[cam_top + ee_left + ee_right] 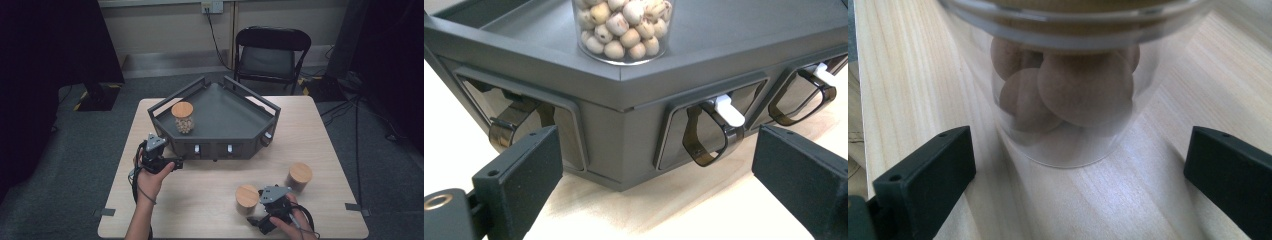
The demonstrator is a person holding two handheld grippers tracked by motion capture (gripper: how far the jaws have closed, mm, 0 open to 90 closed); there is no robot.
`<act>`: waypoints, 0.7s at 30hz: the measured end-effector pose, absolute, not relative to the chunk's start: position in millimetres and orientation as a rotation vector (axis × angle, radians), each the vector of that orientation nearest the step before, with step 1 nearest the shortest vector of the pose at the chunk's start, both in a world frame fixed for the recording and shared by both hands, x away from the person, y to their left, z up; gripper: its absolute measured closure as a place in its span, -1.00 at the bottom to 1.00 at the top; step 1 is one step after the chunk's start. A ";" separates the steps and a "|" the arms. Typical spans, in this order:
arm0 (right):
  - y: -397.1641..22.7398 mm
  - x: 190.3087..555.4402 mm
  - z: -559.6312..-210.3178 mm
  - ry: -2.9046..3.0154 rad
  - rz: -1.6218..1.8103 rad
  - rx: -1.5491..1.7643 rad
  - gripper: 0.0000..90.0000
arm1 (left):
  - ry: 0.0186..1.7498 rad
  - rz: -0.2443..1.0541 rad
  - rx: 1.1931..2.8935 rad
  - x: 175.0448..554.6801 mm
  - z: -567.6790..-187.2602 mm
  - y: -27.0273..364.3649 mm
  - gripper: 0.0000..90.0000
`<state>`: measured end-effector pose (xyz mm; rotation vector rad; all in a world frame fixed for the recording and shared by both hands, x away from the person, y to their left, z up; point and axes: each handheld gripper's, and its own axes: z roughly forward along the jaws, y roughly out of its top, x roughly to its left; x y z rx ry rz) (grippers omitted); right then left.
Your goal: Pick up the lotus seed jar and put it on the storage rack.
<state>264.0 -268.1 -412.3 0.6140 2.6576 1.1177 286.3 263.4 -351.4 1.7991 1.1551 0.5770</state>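
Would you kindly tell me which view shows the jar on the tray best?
The high view: the jar shows whole, cork lid included, on the tray. The left gripper view shows its bottom half, with pale nuts.

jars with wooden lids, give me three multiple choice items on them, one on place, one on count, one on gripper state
1. Where does the jar of pale nuts stand?
A. on the dark tray
B. on the chair
C. on the floor

2. How many jars with wooden lids show in the high view?
A. one
B. three
C. five

3. How does the right gripper stand at the jar of brown balls?
A. shut on it
B. open, jaws apart from the glass
C. holding its lid

Key: 1 A, it sits inside the tray's rail. 2 B, one on the tray, two on the table. 3 B, bare wood shows between each jaw and the jar.
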 end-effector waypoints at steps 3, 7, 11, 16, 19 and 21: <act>-268.1 264.0 -412.4 2.657 1.118 0.614 -1.00 | 1.156 0.574 1.806 285.8 -354.2 263.8 -0.87; -268.1 264.0 -412.4 2.657 1.118 0.614 -1.00 | 1.160 0.571 1.805 284.8 -357.1 265.5 -0.87; -268.1 264.0 -412.4 2.657 1.118 0.614 -1.00 | 1.160 0.573 1.810 283.4 -359.7 265.4 -0.87; -268.1 264.0 -412.3 2.657 1.118 0.614 -1.00 | 1.159 0.569 1.813 282.1 -364.0 265.5 -0.87; -268.1 264.0 -412.4 2.657 1.118 0.614 -1.00 | 1.157 0.564 1.812 281.2 -367.0 265.5 -0.87; -268.1 264.0 -412.3 2.657 1.118 0.614 -1.00 | 1.160 0.559 1.818 280.7 -369.4 265.5 -0.87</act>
